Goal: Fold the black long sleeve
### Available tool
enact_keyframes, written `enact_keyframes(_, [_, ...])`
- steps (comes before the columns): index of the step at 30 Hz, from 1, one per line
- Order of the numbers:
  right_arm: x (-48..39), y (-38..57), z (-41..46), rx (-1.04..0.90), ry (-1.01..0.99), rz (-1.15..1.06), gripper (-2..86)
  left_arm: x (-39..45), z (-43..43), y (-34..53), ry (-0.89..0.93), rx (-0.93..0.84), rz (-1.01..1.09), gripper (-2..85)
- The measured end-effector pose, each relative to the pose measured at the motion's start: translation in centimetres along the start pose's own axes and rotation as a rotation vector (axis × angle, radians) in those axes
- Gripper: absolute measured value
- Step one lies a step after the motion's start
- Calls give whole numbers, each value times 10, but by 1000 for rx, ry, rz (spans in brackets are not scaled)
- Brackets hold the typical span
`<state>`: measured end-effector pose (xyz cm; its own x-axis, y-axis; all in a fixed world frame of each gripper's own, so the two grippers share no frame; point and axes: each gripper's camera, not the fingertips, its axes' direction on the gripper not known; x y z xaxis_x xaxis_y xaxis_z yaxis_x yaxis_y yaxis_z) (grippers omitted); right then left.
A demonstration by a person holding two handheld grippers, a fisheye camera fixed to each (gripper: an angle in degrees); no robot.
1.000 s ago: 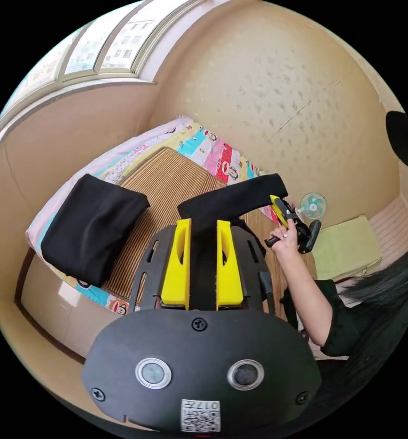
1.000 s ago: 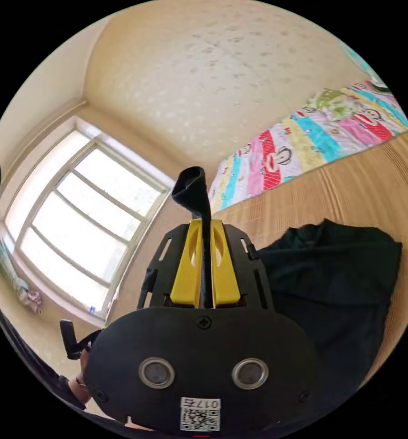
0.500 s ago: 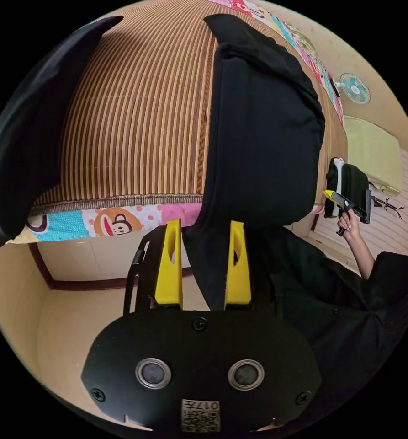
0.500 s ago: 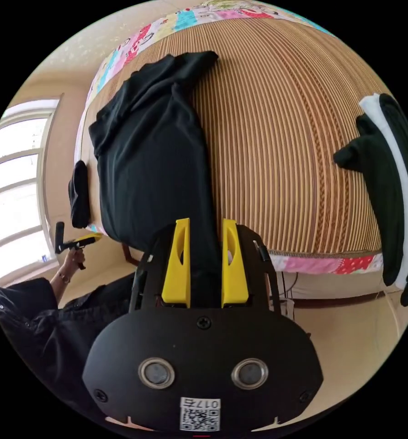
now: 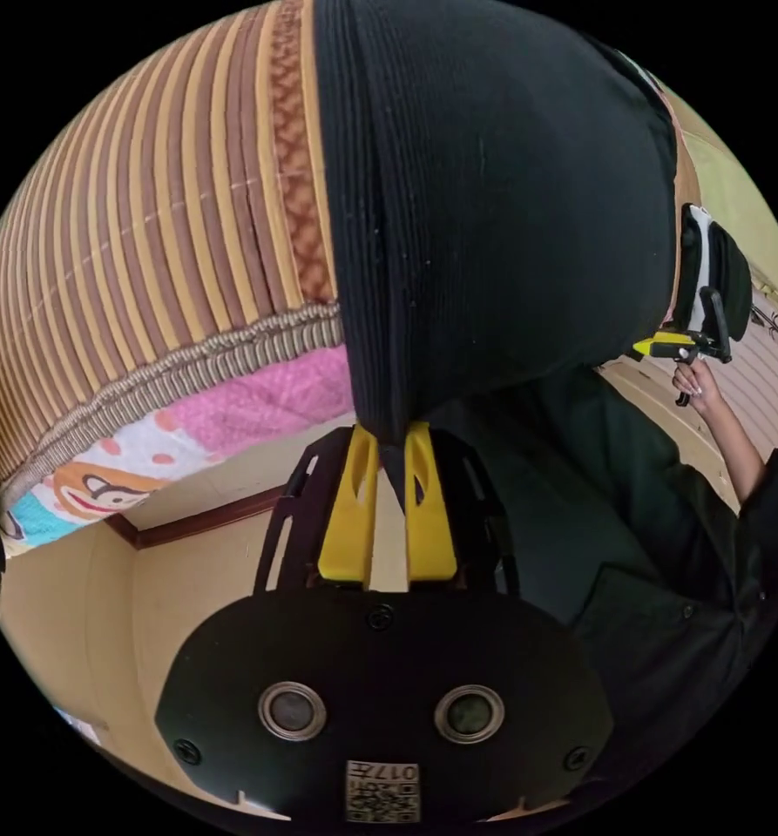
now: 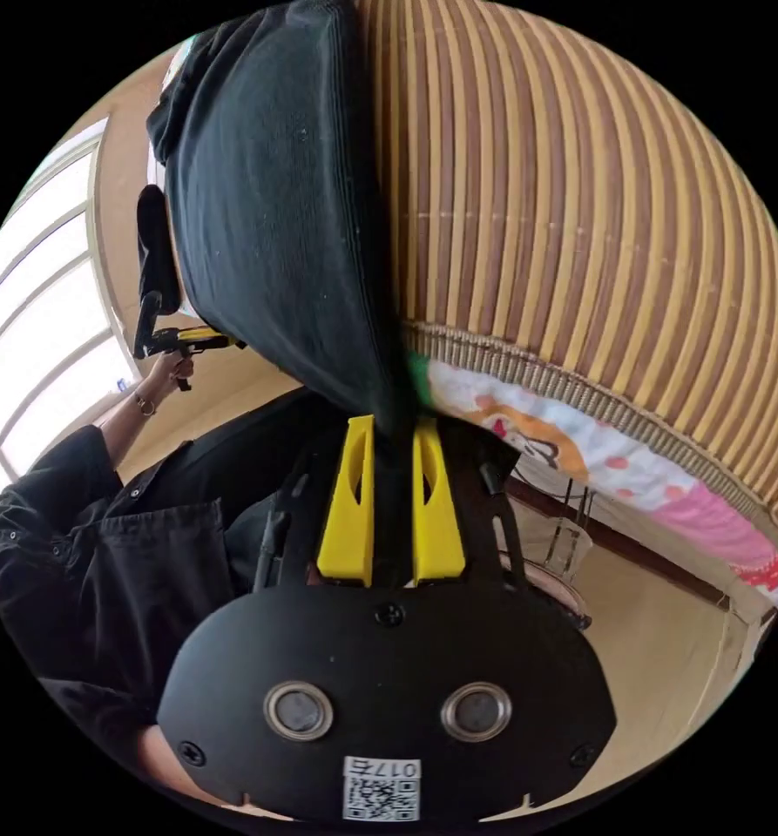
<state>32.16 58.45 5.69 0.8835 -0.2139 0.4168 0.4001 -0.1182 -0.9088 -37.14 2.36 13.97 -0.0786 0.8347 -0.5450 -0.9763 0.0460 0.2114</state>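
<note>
Left gripper view is showing the black long sleeve (image 5: 493, 200) lying on a striped woven mat (image 5: 171, 252), its near edge hanging past the mat's border and running down between the yellow jaws of the left gripper (image 5: 387, 453), which are pinching that edge of cloth. Beyond the jaws to one side, a patterned bedsheet (image 5: 188, 435) is peeking out under the mat. Off to the other side, the right gripper (image 5: 659, 347) is showing small in the person's hand (image 5: 698, 383), reaching to the garment's far corner.

Right gripper view is showing the same garment (image 6: 275, 218) stretching away from the right gripper (image 6: 393, 444), whose jaws are pressing together on its corner. Past the cloth, the left gripper (image 6: 206, 335) is being held in the person's other hand (image 6: 175, 366), beside a bright window (image 6: 31, 287)
</note>
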Motion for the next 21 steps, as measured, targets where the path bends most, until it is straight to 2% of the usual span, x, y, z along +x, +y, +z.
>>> enact_keyframes(3, [7, 19, -12, 47, -72, -49, 42, -18, -12, 15, 92, 40, -10, 32])
enact_keyframes(6, [6, 59, -40, 121, -273, -154, 33, -31, -32, 47, 293, 37, 98, 23])
enact_keyframes(8, [-4, 98, -70, 224, -455, -262, 28, -41, -68, 82, 590, 142, 198, 19])
enact_keyframes(9, [-9, 106, -79, 256, -494, -293, 27, -43, -80, 91, 666, 187, 224, 18])
enact_keyframes(11, [-31, 140, -117, 418, -632, -449, 23, -41, -137, 127, 910, 377, 369, 20])
enact_keyframes(14, [-55, 175, -152, 654, -792, -632, 22, -26, -204, 157, 1065, 563, 574, 24])
enact_keyframes(16, [-62, 178, -167, 783, -837, -674, 22, -26, -237, 161, 1127, 688, 625, 27])
enact_keyframes(18, [-66, 164, -182, 895, -824, -662, 23, -34, -259, 151, 1169, 792, 591, 30])
enact_keyframes(21, [-63, 91, -205, 972, -803, -506, 30, -55, -283, 96, 1158, 898, 419, 37])
